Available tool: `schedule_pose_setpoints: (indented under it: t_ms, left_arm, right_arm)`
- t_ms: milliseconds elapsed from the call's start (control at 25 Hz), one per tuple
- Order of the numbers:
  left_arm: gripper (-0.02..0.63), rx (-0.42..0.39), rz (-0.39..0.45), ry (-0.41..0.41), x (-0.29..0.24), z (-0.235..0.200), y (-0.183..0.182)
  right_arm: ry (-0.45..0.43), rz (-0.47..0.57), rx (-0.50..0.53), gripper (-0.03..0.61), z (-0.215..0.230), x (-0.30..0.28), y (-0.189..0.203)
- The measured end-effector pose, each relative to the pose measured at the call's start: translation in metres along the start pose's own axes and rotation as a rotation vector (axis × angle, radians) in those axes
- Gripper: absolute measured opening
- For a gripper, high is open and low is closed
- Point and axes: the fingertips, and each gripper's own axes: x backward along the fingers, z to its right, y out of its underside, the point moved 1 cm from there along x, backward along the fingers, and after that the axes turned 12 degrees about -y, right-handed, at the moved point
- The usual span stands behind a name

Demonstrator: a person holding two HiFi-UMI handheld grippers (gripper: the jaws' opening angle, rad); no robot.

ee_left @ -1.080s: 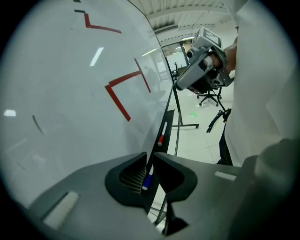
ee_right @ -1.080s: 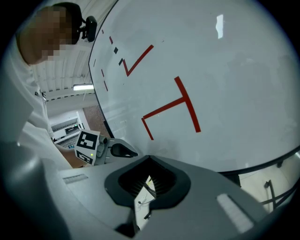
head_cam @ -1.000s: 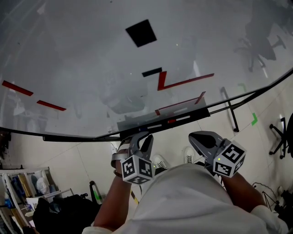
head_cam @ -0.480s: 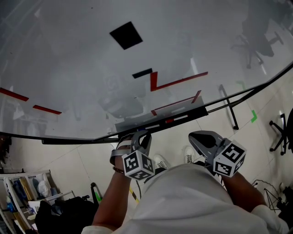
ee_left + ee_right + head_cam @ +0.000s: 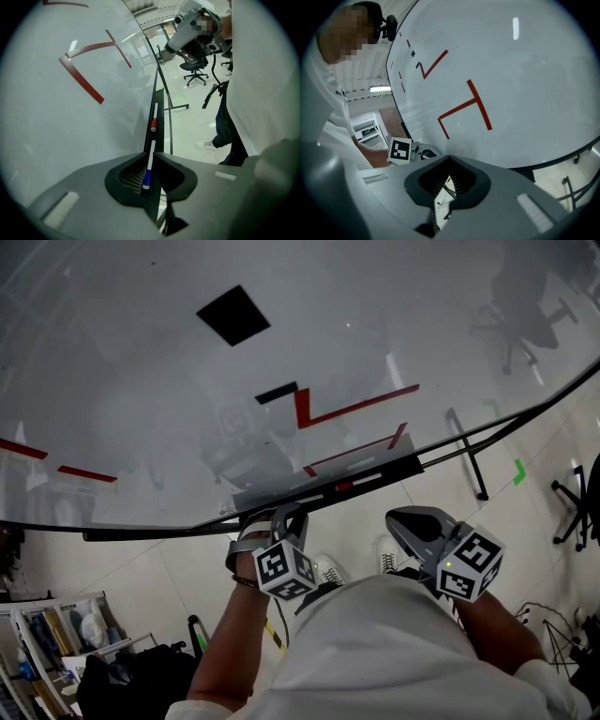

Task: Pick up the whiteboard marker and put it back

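The whiteboard's tray runs under the board. On it lie a white marker with a blue cap and a red-capped marker. My left gripper sits just below the tray's left part and points along it. In the left gripper view its jaws stand together but for a thin slit. Through that slit the blue-capped marker shows lying on the tray beyond, with the red-capped marker farther on. My right gripper hangs shut and empty below the tray, and it faces the board.
The whiteboard carries red lines and a black square. Its stand foot reaches onto the tiled floor. An office chair stands at right, and shelves and a black bag at lower left.
My left gripper has edged up toward the tray and its marker cube has turned. The view has drifted, so the board's marks sit further left. The right gripper has stayed put.
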Motion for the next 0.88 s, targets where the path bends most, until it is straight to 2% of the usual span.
schedule_pose_setpoints:
  t_ms: [440, 880]
  left_arm:
    - [0.060, -0.063, -0.037, 0.005, -0.022, 0.004, 0.005]
    - [0.061, -0.088, -0.059, 0.015, -0.038, 0.009, 0.009]
  right_arm:
    - [0.010, 0.016, -0.012, 0.002, 0.001, 0.004, 0.003]
    - [0.029, 0.021, -0.019, 0.002, 0.003, 0.010, 0.004]
